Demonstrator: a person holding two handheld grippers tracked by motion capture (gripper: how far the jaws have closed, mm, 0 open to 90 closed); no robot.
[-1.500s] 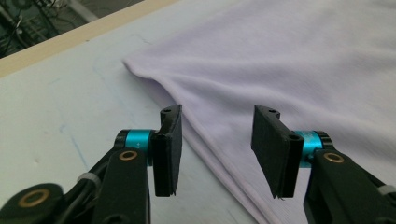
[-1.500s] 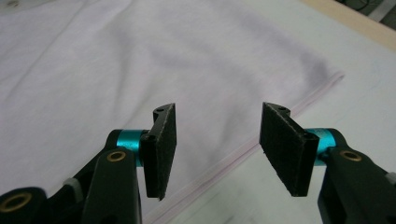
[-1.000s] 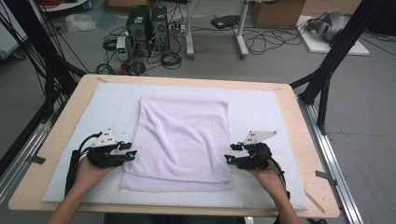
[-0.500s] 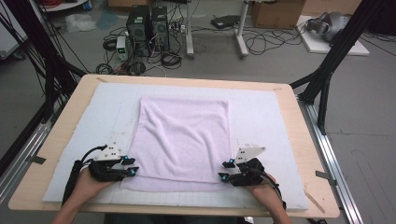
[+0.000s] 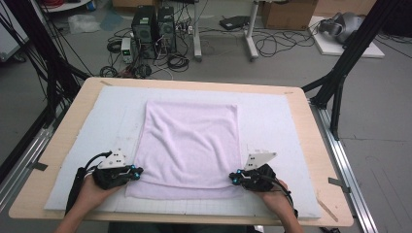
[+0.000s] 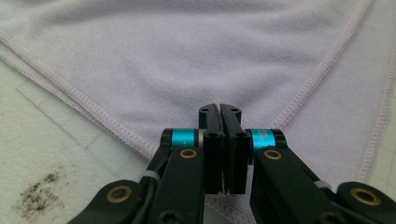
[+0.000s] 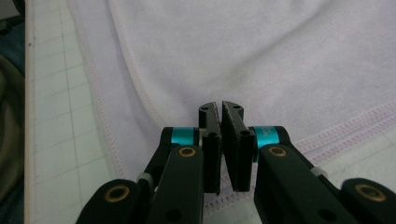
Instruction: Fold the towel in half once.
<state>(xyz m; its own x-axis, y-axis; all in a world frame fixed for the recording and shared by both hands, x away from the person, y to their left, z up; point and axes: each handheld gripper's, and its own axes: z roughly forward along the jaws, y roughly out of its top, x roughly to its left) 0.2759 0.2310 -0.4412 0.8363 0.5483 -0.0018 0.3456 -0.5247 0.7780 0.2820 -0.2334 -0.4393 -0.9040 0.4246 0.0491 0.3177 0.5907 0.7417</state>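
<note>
High view, left gripper (image 5: 138, 171): it sat at the near left corner of the towel (image 5: 190, 141), held low in the person's left hand (image 5: 92, 188).
Left gripper view, jaws: the two black jaws were pressed flat together on the upper layer of the towel (image 6: 187, 60), close to where two stitched hems met; clenched on the cloth.
High view, right gripper (image 5: 234, 177): it sat at the near right corner of the towel, in the person's right hand (image 5: 273, 194), its grey plate tilted up behind it.
Right gripper view, jaws: they stood nearly together, a thin wedge-shaped gap between the tips, with the towel (image 7: 261, 56) edge at their base; whether cloth was pinched there could not be told for sure.
Towel: pale lilac, folded double, lying flat in the middle of the white mat (image 5: 272, 121); its lower layer stuck out a little past the upper one along the near edge.
Mat: it covered most of the wooden table (image 5: 311, 145) and carried a dark smudge (image 6: 39, 193) near the left gripper.
Floor beyond the far edge: computer towers (image 5: 154, 22) and loose cables (image 5: 277, 46).
</note>
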